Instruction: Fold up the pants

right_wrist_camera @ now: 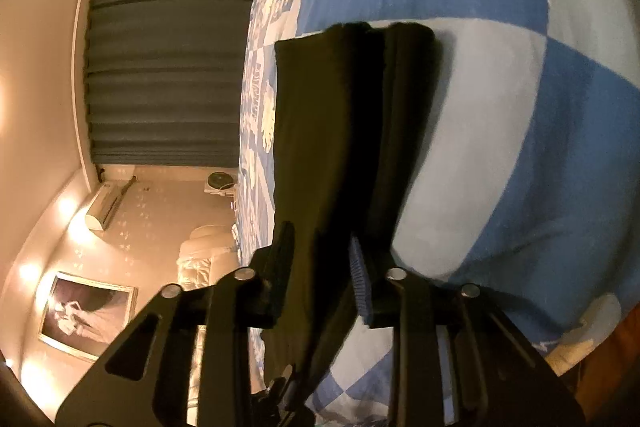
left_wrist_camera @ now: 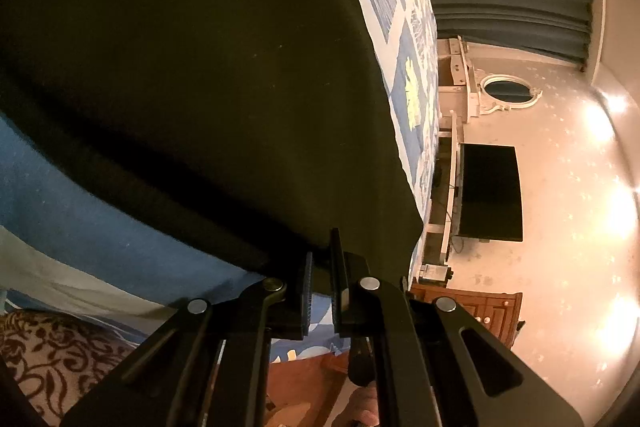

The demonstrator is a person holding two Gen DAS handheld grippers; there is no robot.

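left gripper (left_wrist_camera: 321, 287): clamped on pants (left_wrist_camera: 208, 75) hem | right gripper (right_wrist_camera: 320, 267): clamped on pants fabric | pants: spread on bedspread (right_wrist_camera: 500, 131), near its edge

The pants (left_wrist_camera: 192, 67) are dark, almost black, and made of soft cloth. They lie spread on a blue and white bed cover. In the right wrist view the pants (right_wrist_camera: 320, 131) look long and narrow, stretching toward 12 o'clock, with a fold down the middle.
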